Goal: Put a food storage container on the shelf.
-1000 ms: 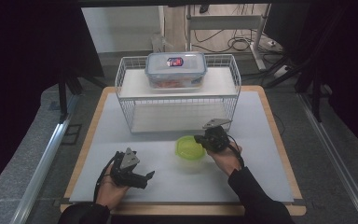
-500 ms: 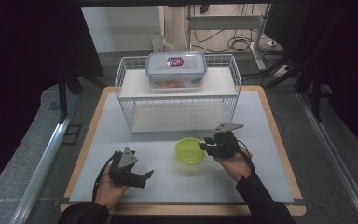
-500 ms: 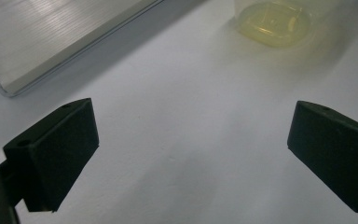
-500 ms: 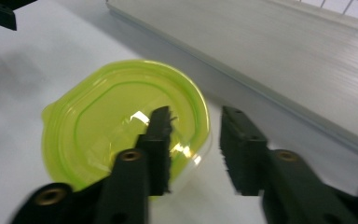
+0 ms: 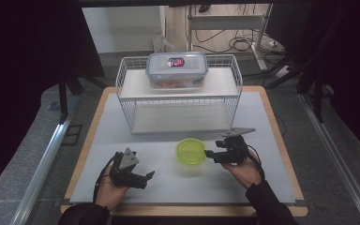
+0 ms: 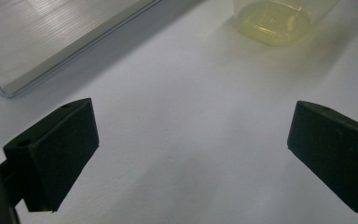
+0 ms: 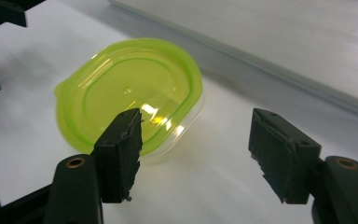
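The green-lidded container [image 5: 191,151] stands on the white worktop [image 5: 272,140], in front of the wire rack [image 5: 178,101] and between the two hands. It rests flat on its base, lid uppermost, free of any grip.

The right tool [image 5: 209,153] lies just beside the container's right edge, pointing at it. Its jaws have just been opening and now stand spread; in the right gripper view the container [image 7: 130,93] sits beyond the jaw tips, with nothing between the pads. This reads as a release: the container is set down and the jaws are parted to clear its rim.

The left tool [image 5: 147,176] rests low on the worktop, apart from the container, jaws spread wide and empty. It appears parked, leaving the right hand room to work.

A lidded storage box [image 5: 177,69] sits on the rack's top shelf.
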Motion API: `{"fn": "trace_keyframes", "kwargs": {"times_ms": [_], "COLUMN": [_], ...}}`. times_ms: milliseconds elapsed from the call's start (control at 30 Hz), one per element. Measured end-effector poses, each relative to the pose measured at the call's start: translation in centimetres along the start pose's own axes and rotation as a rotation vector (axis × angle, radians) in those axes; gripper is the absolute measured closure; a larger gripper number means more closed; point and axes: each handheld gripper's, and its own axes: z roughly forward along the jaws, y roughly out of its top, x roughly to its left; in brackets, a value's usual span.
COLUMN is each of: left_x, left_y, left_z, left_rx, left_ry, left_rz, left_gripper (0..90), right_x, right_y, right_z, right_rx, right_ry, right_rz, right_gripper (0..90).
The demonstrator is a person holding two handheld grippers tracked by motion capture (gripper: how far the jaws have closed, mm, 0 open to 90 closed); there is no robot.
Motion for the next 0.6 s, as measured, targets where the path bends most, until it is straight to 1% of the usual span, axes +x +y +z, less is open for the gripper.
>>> {"fn": "trace_keyframes", "kwargs": {"times_ms": [100,133,267,333,433,500,600], "left_x": [0.0,0.0,0.0,0.0,-0.1,-0.1,-0.1], "left_y": [0.0,0.0,0.0,0.0,0.0,0.0,0.0], "left_z": [0.0,0.0,0.0,0.0,0.1,0.1,0.1], "left_rx": [0.001,0.001,0.001,0.003,0.004,0.005,0.005], "left_ry": [0.000,-0.001,-0.002,-0.001,-0.001,-0.001,-0.002], "left_rz": [0.000,0.001,0.000,0.004,0.006,0.006,0.004], "left_gripper": [1.9,1.9,2.0,1.9,2.0,2.0,2.0], "right_x": [-0.1,-0.1,-0.2,-0.3,-0.6,-0.8,-1.1], "right_y": [-0.1,-0.2,-0.2,-0.2,-0.3,-0.3,-0.3], "right_z": [0.1,0.1,0.3,0.4,0.8,1.1,1.5], "right_rx": [0.023,0.023,0.019,0.020,0.019,0.018,0.021], "right_ry": [0.015,0.018,0.052,0.059,0.076,0.094,0.122], "right_rz": [0.022,0.026,0.053,0.065,0.099,0.126,0.152], "right_gripper": [33.9,34.4,38.2,39.1,39.9,40.1,41.1]}}
